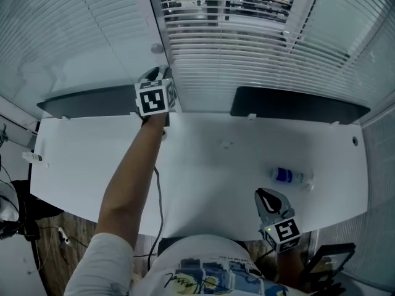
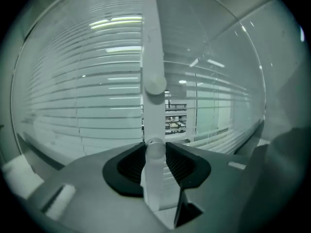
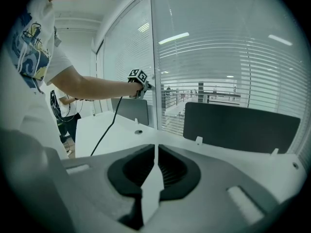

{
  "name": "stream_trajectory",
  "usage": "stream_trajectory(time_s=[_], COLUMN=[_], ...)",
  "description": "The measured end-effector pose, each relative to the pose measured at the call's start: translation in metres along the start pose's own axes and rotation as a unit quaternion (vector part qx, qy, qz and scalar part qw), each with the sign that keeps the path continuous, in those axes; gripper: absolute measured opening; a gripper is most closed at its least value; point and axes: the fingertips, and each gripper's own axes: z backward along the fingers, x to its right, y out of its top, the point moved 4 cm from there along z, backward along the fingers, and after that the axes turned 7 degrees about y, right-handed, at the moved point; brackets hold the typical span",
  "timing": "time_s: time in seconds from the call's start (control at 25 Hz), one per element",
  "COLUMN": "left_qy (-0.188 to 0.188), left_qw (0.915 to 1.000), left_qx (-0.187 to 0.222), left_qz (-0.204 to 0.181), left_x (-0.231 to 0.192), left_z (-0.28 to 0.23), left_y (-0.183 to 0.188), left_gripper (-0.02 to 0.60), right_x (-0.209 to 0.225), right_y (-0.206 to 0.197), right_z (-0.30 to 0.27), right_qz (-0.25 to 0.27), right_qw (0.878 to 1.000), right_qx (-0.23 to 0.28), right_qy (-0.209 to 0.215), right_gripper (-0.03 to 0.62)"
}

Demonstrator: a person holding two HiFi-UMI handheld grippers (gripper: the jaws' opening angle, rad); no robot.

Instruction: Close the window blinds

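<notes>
White wand (image 2: 154,57): upright before the blinds (image 1: 247,48), above the desk's (image 1: 203,165) far edge.
Left gripper (image 2: 155,150): pads pinch the wand's lower end.
Right gripper (image 3: 155,154): jaws pressed together, empty, over the desk's near edge.
Bottle (image 1: 289,176): lying on the desk's right half.

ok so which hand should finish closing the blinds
Left. The left gripper is up at the blinds, its jaws closed on the tilt wand. The right gripper sits low over the desk, jaws shut and empty, well back from the window.
</notes>
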Motion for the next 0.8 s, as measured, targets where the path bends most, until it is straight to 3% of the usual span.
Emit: stream_trajectory(time_s=[0.08, 0.2, 0.28, 0.32, 0.4, 0.48, 0.56, 0.6, 0.68, 0.8], left_qy=[-0.023, -0.048, -0.061, -0.072, -0.100, -0.126, -0.149, -0.157, -0.168, -0.181], left_qw=[0.9975, 0.9908, 0.9806, 0.9706, 0.9390, 0.8971, 0.8562, 0.8398, 0.8159, 0.7899], left_qx=[0.002, 0.000, -0.004, -0.006, -0.005, 0.001, 0.006, 0.008, 0.011, 0.015], left_qz=[0.067, 0.126, 0.186, 0.229, 0.329, 0.423, 0.495, 0.520, 0.553, 0.586], left_x=[0.000, 0.002, 0.000, -0.002, -0.005, -0.008, -0.010, -0.010, -0.011, -0.012], left_z=[0.002, 0.002, 0.003, 0.003, 0.003, 0.001, -0.002, -0.003, -0.005, -0.008], left_y=[-0.002, -0.007, -0.012, -0.015, -0.021, -0.025, -0.027, -0.027, -0.028, -0.028], left_gripper=[0.152, 0.185, 0.184, 0.179, 0.170, 0.150, 0.149, 0.149, 0.149, 0.136], right_x=[0.000, 0.000, 0.000, 0.000, -0.001, -0.002, -0.002, -0.002, -0.001, 0.000], right_y=[0.001, 0.001, 0.000, -0.001, -0.001, 0.000, 0.001, 0.000, -0.001, -0.003], right_z=[0.000, -0.001, -0.001, -0.002, -0.002, -0.003, -0.003, -0.003, -0.003, -0.003], right_qz=[0.001, 0.005, 0.007, 0.007, 0.004, 0.002, 0.004, 0.004, 0.002, 0.000], right_qw=[1.000, 1.000, 1.000, 1.000, 1.000, 1.000, 1.000, 1.000, 1.000, 1.000], right_qx=[0.000, 0.000, 0.000, -0.001, -0.001, -0.001, -0.004, -0.006, -0.007, -0.008], right_qy=[0.000, 0.000, 0.000, 0.000, 0.001, 0.003, 0.003, 0.003, 0.002, 0.002], right_gripper=[0.012, 0.012, 0.012, 0.012, 0.012, 0.012, 0.012, 0.012, 0.012, 0.012])
